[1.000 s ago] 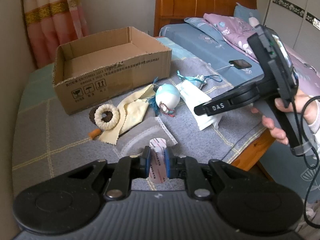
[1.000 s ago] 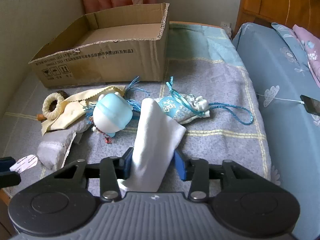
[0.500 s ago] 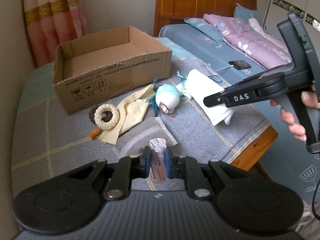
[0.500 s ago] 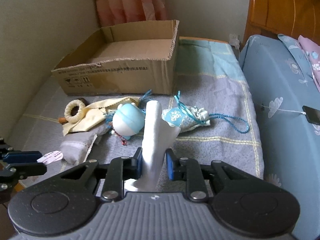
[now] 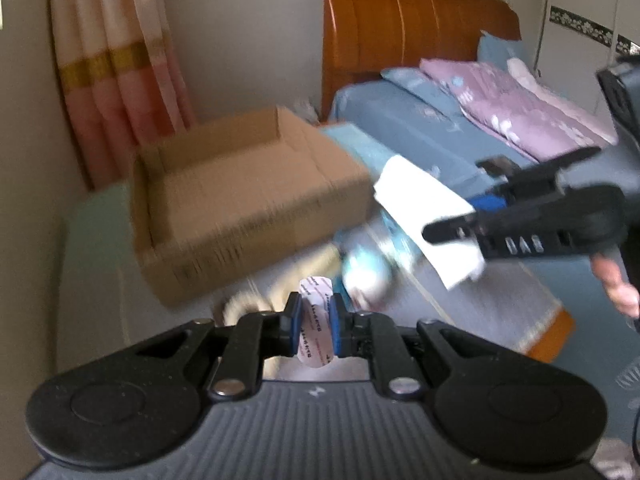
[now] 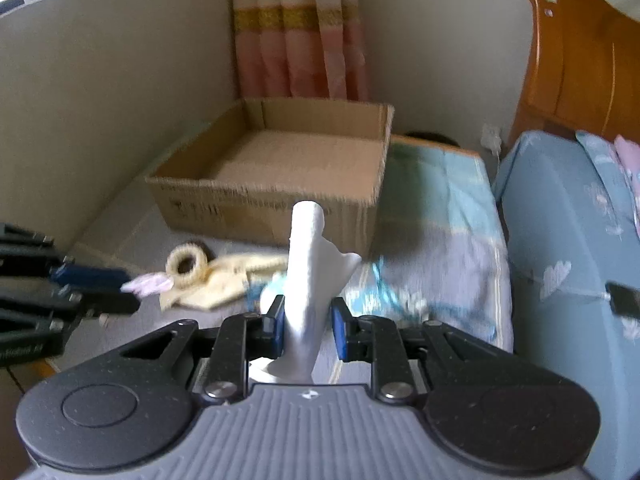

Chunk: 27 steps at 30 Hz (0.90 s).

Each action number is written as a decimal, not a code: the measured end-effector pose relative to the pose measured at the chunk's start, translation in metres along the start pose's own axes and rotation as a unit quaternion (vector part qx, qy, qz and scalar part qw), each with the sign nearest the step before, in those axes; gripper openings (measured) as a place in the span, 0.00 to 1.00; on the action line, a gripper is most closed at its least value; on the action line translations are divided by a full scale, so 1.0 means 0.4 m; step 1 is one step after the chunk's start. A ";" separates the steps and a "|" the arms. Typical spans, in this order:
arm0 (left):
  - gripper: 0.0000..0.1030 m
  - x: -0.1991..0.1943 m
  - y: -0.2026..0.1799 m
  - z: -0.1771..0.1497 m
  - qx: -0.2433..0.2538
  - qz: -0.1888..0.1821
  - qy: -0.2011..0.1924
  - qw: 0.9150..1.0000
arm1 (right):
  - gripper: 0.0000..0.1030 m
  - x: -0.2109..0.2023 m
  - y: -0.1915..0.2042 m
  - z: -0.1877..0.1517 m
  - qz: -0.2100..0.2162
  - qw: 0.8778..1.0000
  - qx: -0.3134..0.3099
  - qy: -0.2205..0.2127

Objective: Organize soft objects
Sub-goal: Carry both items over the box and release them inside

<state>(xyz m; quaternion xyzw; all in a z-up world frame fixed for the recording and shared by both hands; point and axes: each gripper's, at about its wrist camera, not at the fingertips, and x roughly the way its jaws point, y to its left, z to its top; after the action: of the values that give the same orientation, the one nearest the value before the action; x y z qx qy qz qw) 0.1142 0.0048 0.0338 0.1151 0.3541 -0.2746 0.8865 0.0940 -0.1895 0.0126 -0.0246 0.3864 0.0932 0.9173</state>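
Observation:
My left gripper (image 5: 313, 328) is shut on a small pink-and-white patch (image 5: 315, 320), held in the air in front of the open cardboard box (image 5: 240, 200). My right gripper (image 6: 307, 330) is shut on a white cloth (image 6: 306, 280), lifted above the bench and facing the box (image 6: 276, 168). The cloth also shows in the left wrist view (image 5: 428, 216), hanging from the right gripper (image 5: 480, 216). On the bench lie a woven ring (image 6: 187, 264), a yellow cloth (image 6: 224, 280), a pale blue plush toy (image 5: 366, 272) and a blue-corded pouch (image 6: 384, 296).
The box stands at the back of the grey checked bench (image 6: 432, 248), near the wall and a pink curtain (image 6: 300, 40). A bed with blue sheets (image 6: 568, 240) and a wooden headboard (image 5: 400, 40) lies to the right. A phone (image 6: 624, 300) rests on the bed.
Both grippers have risen and moved toward the box, each carrying its item. The grey item under the patch is out of view. The white cloth now hangs clear of the bench.

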 end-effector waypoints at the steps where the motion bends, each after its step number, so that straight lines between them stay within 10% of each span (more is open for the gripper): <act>1: 0.12 0.005 0.009 0.025 0.004 0.006 -0.009 1.000 | 0.26 0.000 -0.002 0.013 0.001 1.000 -0.004 -0.005; 11: 0.13 0.211 0.157 0.274 -0.028 0.066 -0.014 0.997 | 0.26 0.027 -0.023 0.143 0.002 0.999 -0.021 -0.048; 14: 0.29 0.282 0.217 0.302 -0.056 0.079 -0.014 0.995 | 0.26 0.044 -0.032 0.171 -0.001 0.999 -0.021 -0.050; 16: 0.72 0.308 0.250 0.302 -0.091 0.129 -0.011 0.987 | 0.26 0.054 -0.036 0.183 0.000 0.999 -0.020 -0.050; 27: 0.94 0.149 0.221 0.178 -0.139 0.128 -0.025 0.982 | 0.26 0.119 -0.034 0.219 0.003 0.999 -0.031 -0.038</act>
<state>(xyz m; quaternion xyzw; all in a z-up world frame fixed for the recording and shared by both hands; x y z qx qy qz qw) 0.2406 0.0250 0.0449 0.0283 0.3492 -0.1094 0.9302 0.1907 -0.1854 0.0396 -0.0483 0.3486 0.1092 0.9297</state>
